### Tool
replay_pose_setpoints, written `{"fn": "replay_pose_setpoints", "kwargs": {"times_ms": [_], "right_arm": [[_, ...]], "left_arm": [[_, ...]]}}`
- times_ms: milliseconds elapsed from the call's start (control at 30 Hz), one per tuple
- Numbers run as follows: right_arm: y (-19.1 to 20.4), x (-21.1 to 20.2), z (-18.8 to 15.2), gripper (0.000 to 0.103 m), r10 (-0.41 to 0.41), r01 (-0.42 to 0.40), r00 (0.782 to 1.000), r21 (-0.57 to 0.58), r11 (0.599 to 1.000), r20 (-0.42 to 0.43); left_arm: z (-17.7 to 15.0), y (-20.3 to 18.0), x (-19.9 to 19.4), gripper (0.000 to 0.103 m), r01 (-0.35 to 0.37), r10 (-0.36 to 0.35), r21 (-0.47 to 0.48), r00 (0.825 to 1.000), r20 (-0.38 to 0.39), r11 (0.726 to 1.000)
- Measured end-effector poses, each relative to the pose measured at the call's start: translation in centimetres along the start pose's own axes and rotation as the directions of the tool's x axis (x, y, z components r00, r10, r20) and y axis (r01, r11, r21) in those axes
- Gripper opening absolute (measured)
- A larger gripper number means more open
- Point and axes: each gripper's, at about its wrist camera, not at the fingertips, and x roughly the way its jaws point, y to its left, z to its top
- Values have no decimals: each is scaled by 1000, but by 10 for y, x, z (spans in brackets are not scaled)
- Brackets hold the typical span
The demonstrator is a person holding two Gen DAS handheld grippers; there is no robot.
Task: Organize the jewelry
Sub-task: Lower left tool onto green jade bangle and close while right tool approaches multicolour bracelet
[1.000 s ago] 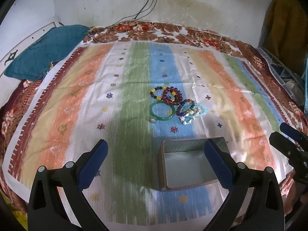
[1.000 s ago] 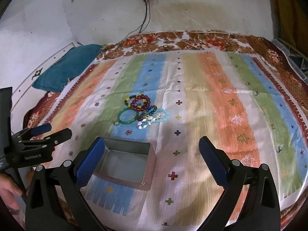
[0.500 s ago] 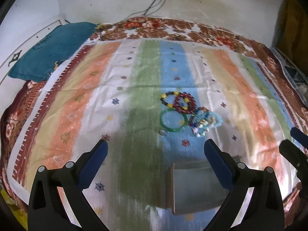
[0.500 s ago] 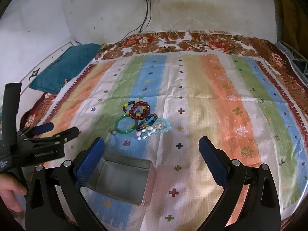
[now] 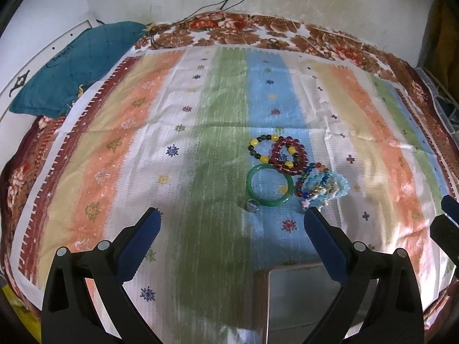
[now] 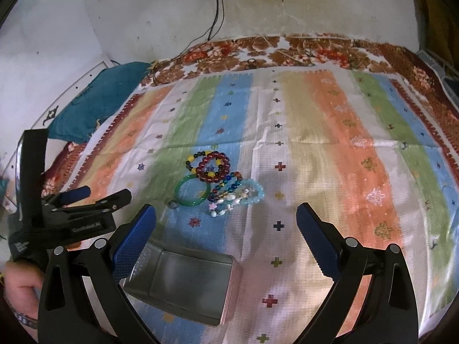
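With both our left gripper (image 5: 231, 223) and right gripper (image 6: 226, 219) spread wide and empty, we approach the bracelets (image 5: 289, 169), needing one pinched and carried to the tin (image 6: 186, 281).

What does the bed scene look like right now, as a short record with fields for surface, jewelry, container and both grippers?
surface: striped cloth spread over a floral bedcover
jewelry: green bangle, dark red bead bracelet, light blue bead bracelet and others, clustered and overlapping
small item: ring beside the bangle
container: open metal tin, nothing in it, nearer than the jewelry
left gripper: jaws open, holding nothing
right gripper: jaws open, holding nothing
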Motion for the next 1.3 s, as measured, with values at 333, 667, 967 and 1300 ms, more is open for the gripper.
{"fn": "replay_pose_setpoints", "kwargs": {"times_ms": [333,667,967,1300], "right_arm": [[-8,25,11,99,6,-4,998,48,999,-55],[-7,49,18,99,13,-6,994,59,998,-113],[-8,74,25,88,16,-2,987,86,996,-159],[-3,102,31,80,15,2,980,87,996,-196]], "left_arm": [[9,3,27,97,-8,7,-6,999,-49,1000],[12,1,58,97,-10,12,15,994,-107,1000],[15,-5,78,97,-5,10,30,990,-142,1000],[18,-6,101,93,44,-39,26,984,-172,999]]}}
